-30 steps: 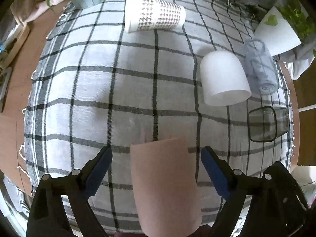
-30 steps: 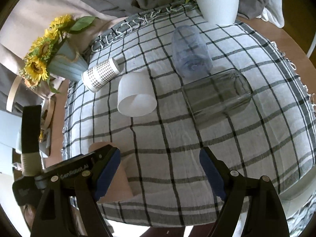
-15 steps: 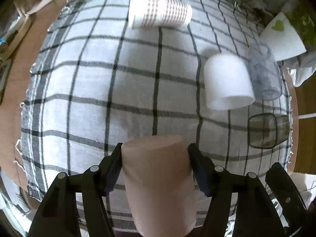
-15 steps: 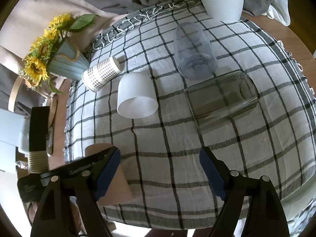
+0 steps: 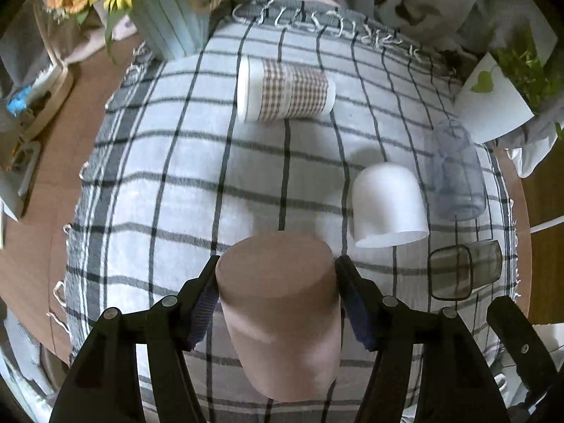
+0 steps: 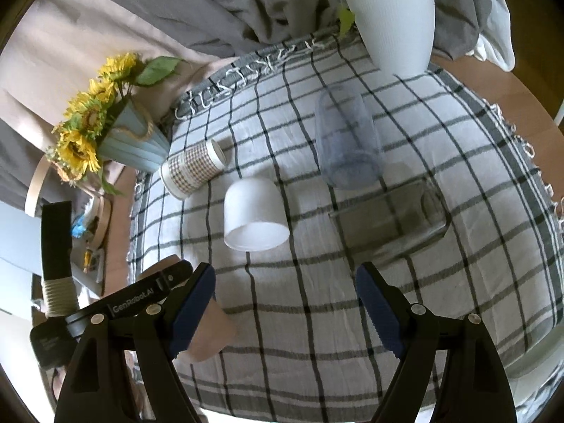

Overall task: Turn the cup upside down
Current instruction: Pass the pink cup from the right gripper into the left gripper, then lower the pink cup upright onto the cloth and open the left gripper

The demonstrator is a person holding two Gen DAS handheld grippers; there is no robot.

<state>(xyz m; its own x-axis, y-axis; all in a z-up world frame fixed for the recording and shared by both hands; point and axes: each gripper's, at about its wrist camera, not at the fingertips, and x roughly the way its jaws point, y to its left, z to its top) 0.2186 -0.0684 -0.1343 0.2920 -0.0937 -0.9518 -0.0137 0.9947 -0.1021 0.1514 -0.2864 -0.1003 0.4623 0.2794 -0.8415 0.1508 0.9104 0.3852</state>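
Note:
A pink-brown cup sits between my left gripper's blue pads, its closed base pointing away from the camera. The left gripper is shut on it and holds it over the near edge of the checked cloth. In the right wrist view the same cup shows at lower left behind my right gripper's left finger, with the left gripper's body beside it. My right gripper is open and empty above the cloth's near part.
On the cloth lie a houndstooth paper cup, a white cup, a clear bluish tumbler and a dark square glass. A sunflower vase and white plant pot stand at the far edge.
My left gripper closed on the pink-brown cup and lifted it, and its view tilted up towards the far edge. The right gripper stayed open and drew back slightly.

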